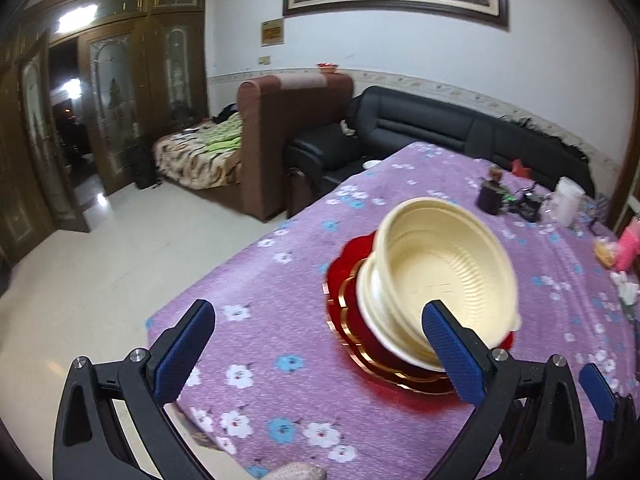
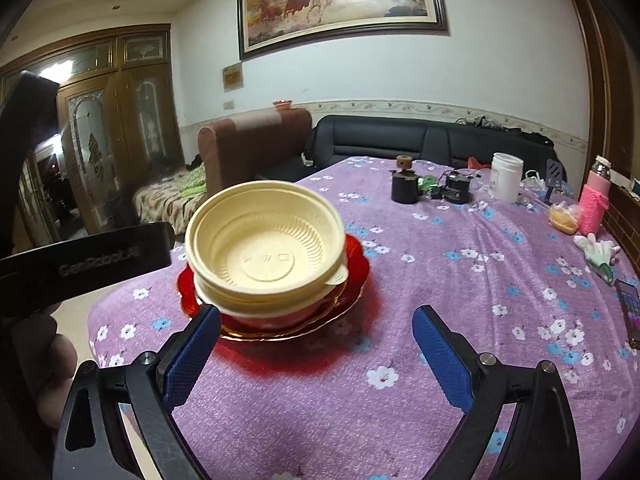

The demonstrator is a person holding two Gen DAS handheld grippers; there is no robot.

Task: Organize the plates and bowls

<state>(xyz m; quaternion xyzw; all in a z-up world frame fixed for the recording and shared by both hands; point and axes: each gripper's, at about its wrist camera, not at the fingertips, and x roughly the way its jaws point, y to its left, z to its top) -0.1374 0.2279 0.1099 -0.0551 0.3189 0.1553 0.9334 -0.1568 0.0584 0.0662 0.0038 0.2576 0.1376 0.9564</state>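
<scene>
A stack of nested cream plastic bowls (image 1: 440,272) (image 2: 264,248) sits on red plates with gold rims (image 1: 344,304) (image 2: 356,272) near the corner of the purple flowered tablecloth (image 1: 280,360) (image 2: 440,280). My left gripper (image 1: 320,348) is open just short of the stack. Its right finger overlaps the bowls' near rim in the view, and I cannot tell if they touch. My right gripper (image 2: 316,352) is open too, with nothing between its fingers, and the stack lies ahead of its left finger. The left gripper's black body (image 2: 80,264) shows at the left of the right wrist view.
At the table's far side stand a black jar (image 2: 405,186), a small black device (image 2: 456,188), a white tub (image 2: 506,178) and a pink bottle (image 2: 596,196). White gloves (image 2: 598,250) and a phone (image 2: 630,304) lie at the right edge. A black sofa (image 1: 420,128) is behind the table.
</scene>
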